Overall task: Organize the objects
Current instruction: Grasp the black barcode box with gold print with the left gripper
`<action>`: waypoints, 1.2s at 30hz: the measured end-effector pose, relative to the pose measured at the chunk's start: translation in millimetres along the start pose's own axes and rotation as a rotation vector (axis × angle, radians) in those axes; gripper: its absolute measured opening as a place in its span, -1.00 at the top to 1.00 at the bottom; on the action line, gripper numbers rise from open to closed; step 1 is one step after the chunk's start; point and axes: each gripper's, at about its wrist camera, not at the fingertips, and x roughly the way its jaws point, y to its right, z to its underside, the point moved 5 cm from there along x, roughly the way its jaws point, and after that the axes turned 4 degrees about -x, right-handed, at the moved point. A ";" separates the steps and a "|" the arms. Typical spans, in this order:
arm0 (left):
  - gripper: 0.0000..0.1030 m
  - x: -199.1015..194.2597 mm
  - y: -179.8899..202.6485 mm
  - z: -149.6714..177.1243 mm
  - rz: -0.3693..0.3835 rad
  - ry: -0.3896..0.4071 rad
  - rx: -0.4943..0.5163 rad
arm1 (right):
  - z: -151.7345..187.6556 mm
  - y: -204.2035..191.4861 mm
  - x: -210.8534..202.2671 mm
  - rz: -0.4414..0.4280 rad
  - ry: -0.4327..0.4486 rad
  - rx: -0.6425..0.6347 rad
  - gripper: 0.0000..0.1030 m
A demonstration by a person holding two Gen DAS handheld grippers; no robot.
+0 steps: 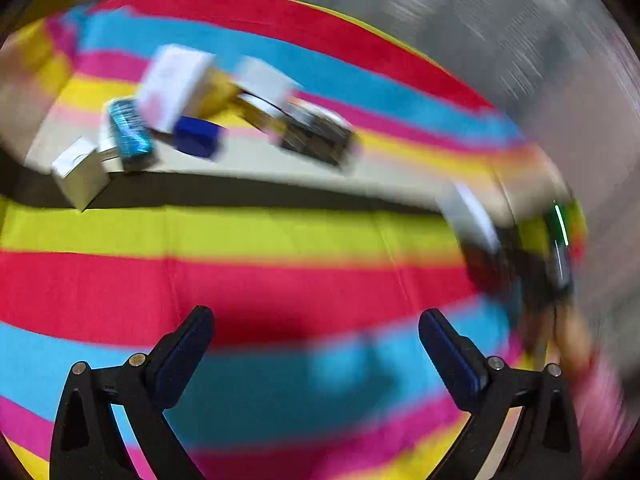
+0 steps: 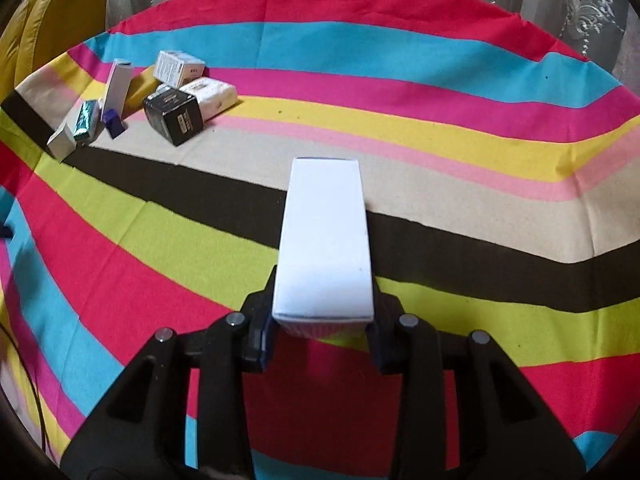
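White box (image 2: 325,240) clamped in right gripper (image 2: 322,336) jaws, left gripper (image 1: 316,344) wide, empty

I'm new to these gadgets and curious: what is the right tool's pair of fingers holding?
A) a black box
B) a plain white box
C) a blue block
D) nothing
B: the right wrist view shows the fingers pressed on both sides of a white box above the striped cloth.

My right hand-held gripper (image 2: 323,344) points steeply downward, its two black fingers (image 2: 262,332) drawn in close and clamped on the near end of a white box (image 2: 326,240) that juts forward between them. My left hand-held gripper (image 1: 316,356) also tilts downward, its fingers (image 1: 184,356) spread wide with nothing between them.
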 end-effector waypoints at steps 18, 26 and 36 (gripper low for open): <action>-1.00 142.0 40.0 -123.0 -0.368 0.110 -0.230 | 3.8 8.2 -14.1 -0.013 0.001 0.016 0.22; -0.94 94.3 7.8 -85.8 -0.367 0.151 -0.101 | 3.7 7.3 -13.8 -0.025 0.002 0.026 0.22; 0.22 132.9 40.2 -97.5 -0.345 0.095 0.099 | 5.3 7.4 -14.2 -0.018 0.002 0.027 0.22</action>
